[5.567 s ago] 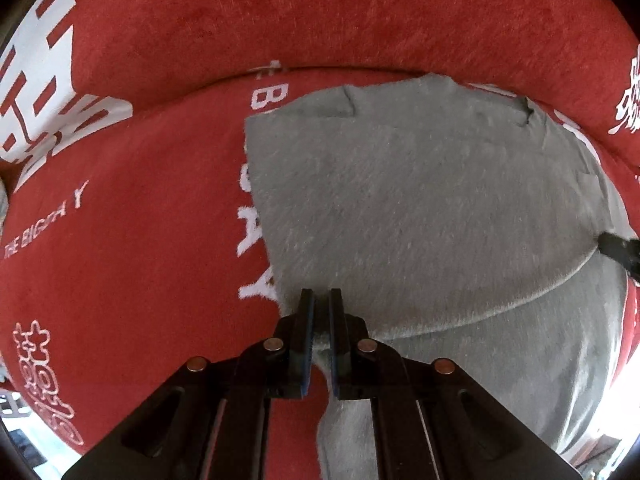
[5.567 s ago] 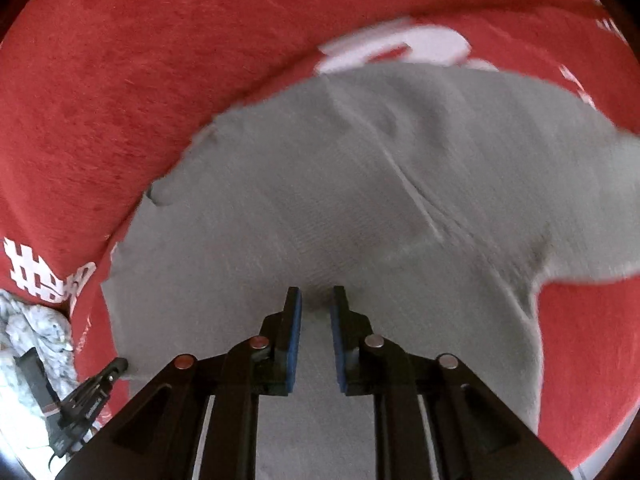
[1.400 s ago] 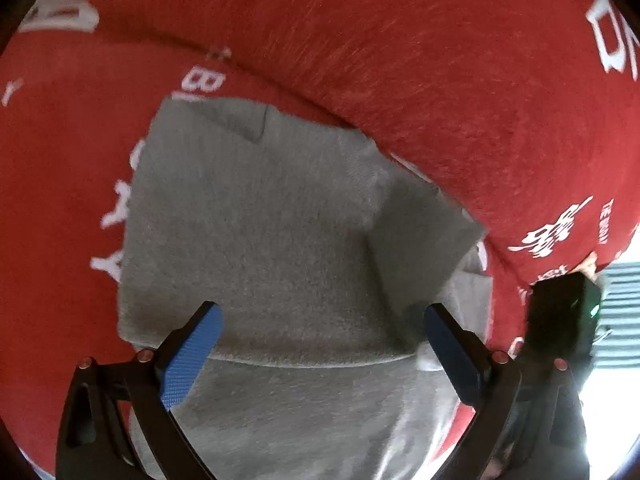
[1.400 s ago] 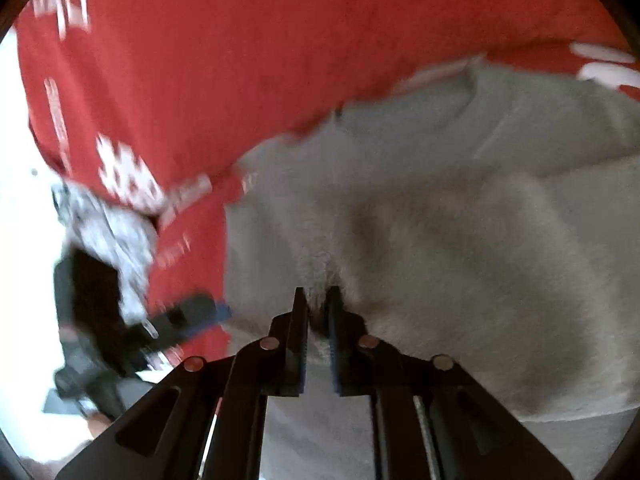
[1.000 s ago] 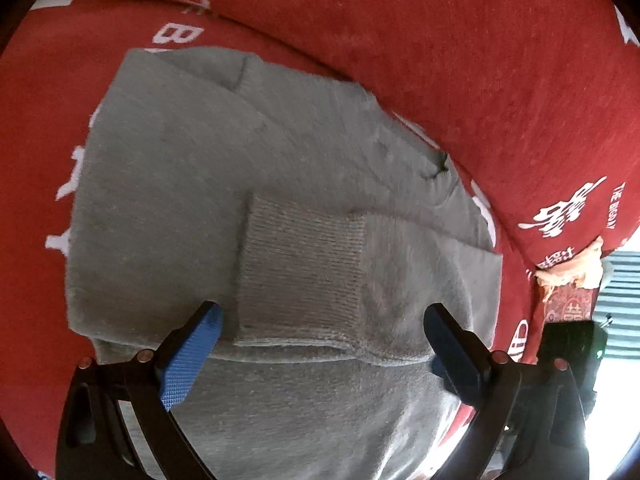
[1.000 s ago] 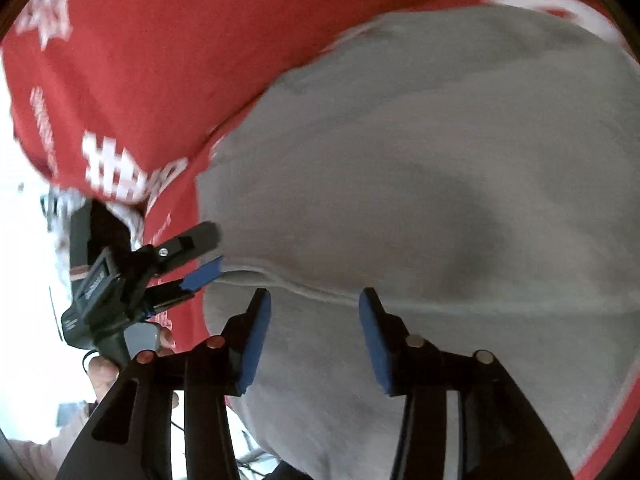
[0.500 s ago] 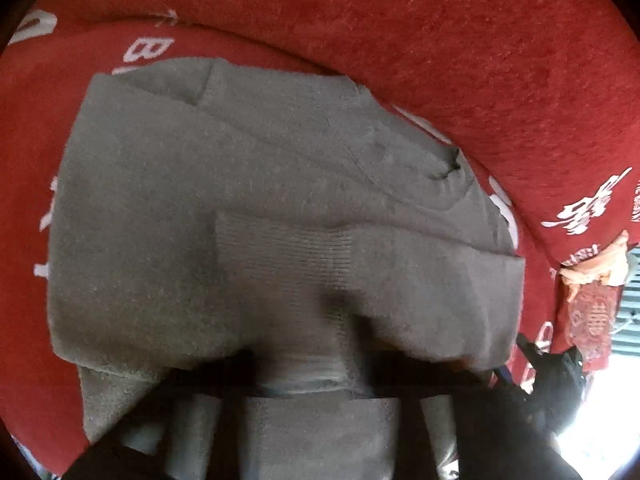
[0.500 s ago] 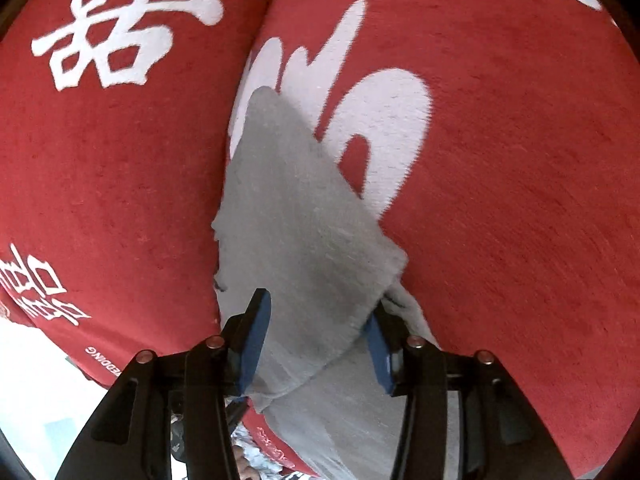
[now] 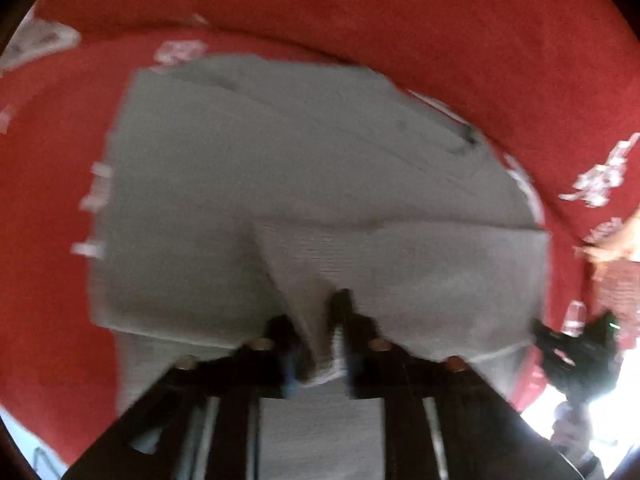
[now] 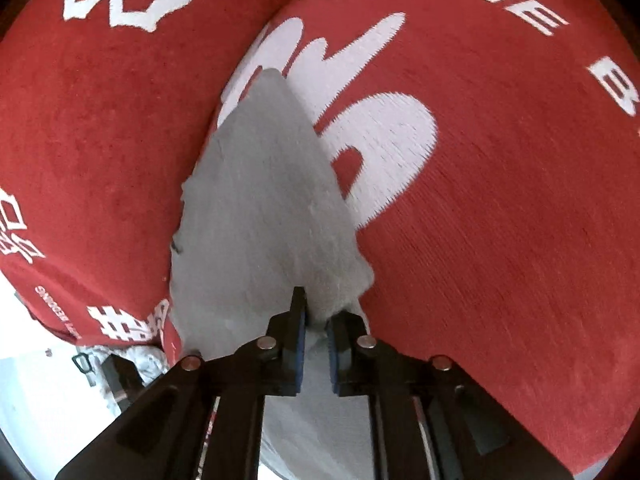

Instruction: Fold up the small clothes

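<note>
My left claw (image 9: 320, 344) is pinching the near edge of the grey sweater (image 9: 304, 168), which lies partly folded on the red blanket (image 9: 360, 8). My right claw (image 10: 316, 336) is clamped on a bunched corner of that sweater, over white lettering (image 10: 384, 128).
</note>
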### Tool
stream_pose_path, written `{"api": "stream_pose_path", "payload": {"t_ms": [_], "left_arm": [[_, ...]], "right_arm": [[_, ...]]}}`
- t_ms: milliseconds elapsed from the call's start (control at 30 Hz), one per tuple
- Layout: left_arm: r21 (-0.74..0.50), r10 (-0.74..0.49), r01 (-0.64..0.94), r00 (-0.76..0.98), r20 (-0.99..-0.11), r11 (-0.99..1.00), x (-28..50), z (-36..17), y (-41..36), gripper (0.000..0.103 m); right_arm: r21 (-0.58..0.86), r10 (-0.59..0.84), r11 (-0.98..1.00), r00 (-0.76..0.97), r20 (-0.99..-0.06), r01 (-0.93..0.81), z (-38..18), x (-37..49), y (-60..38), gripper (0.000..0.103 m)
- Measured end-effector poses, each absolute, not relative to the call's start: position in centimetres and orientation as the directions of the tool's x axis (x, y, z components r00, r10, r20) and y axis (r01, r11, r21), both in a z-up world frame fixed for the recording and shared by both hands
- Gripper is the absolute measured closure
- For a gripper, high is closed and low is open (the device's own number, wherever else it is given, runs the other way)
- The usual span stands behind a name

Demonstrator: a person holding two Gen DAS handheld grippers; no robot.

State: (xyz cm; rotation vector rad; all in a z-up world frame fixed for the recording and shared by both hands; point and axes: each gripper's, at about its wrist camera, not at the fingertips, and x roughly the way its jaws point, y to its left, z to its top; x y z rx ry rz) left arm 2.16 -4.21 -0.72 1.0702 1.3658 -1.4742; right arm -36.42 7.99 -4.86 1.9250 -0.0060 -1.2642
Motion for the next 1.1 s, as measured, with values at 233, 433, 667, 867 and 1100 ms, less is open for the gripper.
{"api": "stream_pose_path", "payload": {"t_ms": [233,433,667,867,1100], "left_arm": [[-0.286,-0.035,0.958,-0.286,-0.957,-0.02,5.0,0.7,-5.7,0.054],[-0.301,0.03,0.952,-0.3,-0.953,-0.054,2.2,-1.0,-5.4,0.044],[-0.255,-0.009,0.96,-0.258,-0.966,-0.119,-0.2,-0.9,-5.8,0.087],[-0.246,-0.073,0.955,-0.261,-0.963,-0.166,-1.1,0.4,-7.2,0.089],[-0.168,-0.057,0.971,-0.18,-0.982,-0.171,-0.2,-1.0,-5.3,0.088]], "right_arm": [[0.605,-0.389,-0.561,0.465,-0.795,0.565,0.5,-37.1,8.7,0.064],[0.544,-0.409,-0.603,0.359,-0.839,0.584,0.2,-41.3,4.7,0.047],[0.448,-0.32,-0.601,0.315,-0.894,0.662,-3.6,-41.4,-0.8,0.08],[0.387,-0.305,-0.54,0.255,-0.918,0.747,-1.5,-41.0,-1.9,0.096],[0.357,-0.279,-0.591,0.232,-0.932,0.724,-3.5,-41.4,-0.7,0.094]]}}
